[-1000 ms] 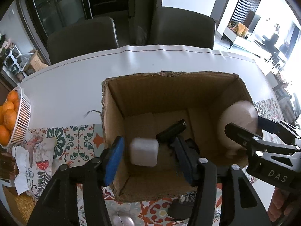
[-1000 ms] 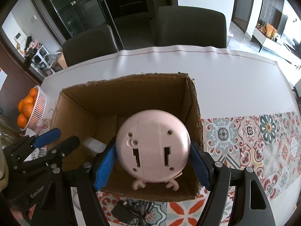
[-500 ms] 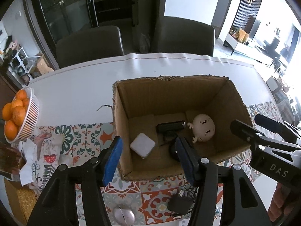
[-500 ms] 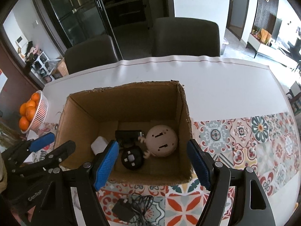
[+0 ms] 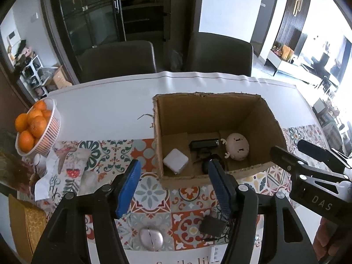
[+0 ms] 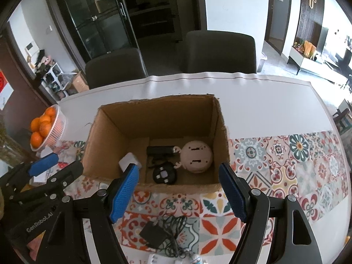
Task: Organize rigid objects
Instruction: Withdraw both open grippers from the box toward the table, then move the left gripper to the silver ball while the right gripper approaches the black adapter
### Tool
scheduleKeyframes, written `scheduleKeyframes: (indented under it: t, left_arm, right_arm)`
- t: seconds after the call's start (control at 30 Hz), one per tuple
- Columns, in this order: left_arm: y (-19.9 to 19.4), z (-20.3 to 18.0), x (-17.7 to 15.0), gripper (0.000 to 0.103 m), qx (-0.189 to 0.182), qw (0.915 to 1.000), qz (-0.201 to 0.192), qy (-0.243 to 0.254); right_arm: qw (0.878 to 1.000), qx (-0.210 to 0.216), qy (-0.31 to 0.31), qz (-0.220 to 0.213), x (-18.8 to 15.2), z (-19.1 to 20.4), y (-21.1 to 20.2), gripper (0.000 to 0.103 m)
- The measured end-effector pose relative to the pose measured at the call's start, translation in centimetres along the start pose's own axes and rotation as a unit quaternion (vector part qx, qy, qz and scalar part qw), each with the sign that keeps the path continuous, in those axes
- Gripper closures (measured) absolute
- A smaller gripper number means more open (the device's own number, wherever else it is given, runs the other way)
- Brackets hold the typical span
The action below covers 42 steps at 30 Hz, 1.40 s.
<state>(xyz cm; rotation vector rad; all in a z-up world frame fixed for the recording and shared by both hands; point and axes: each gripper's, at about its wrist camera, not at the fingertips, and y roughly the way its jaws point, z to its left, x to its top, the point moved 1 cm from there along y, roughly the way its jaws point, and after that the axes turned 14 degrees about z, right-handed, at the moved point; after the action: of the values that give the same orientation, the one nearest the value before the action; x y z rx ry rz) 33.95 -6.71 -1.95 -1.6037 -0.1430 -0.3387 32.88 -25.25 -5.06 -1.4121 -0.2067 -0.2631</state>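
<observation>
While both grippers' jaws gape empty, left gripper [image 5: 172,186] opening, right gripper [image 6: 179,190] wide, a black tangled charger [image 6: 161,233] lies before the open brown cardboard box [image 6: 105,132], whose near wall hides its floor's front strip

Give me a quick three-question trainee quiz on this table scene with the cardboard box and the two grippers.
1. True or false: the right gripper holds the round pink toy.
2. Which lies outside the cardboard box? A) white cube B) black charger with cable C) round pink toy
3. Fill in: the bowl at the table's left edge holds ___.

Key: 1 false, the toy lies in the box and both grippers are empty, with the left gripper opening its jaws; 2 B; 3 oranges.
</observation>
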Motion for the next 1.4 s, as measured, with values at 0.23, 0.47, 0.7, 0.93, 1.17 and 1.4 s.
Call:
scheduleKeyframes:
  t: [0.23,0.47,0.7,0.93,1.17,1.4]
  left_arm:
    - [-1.1,0.9,-2.1,0.039,-0.001,0.9999,-0.006,-0.008]
    - [-1.8,1.7,-4.4,0.038,0.002,0.9998,-0.011,-0.015]
    - [-1.5,2.5,-6.2,0.037,0.004,0.9998,-0.001,-0.018]
    - [-0.2,3.4,-8.0,0.036,0.008,0.9995,0.020,-0.021]
    - [1.5,4.3,-9.3,0.036,0.013,0.9985,0.045,-0.026]
    - [3.6,4.8,-10.1,0.036,0.013,0.9966,0.075,-0.032]
  right_arm:
    - [1.000,0.003,-0.014,-0.003,-1.5,1.2,-0.8,0.028]
    - [1.000,0.010,-0.022,0.001,-3.4,2.1,-0.9,0.028]
    - [0.999,0.014,-0.028,0.016,-5.2,3.1,-0.3,0.028]
    - [0.999,0.013,-0.030,0.038,-6.6,3.7,0.8,0.027]
    - [0.997,0.017,-0.028,0.075,-7.8,4.4,3.0,0.026]
    - [0.993,0.016,-0.023,0.112,-8.8,4.6,5.4,0.020]
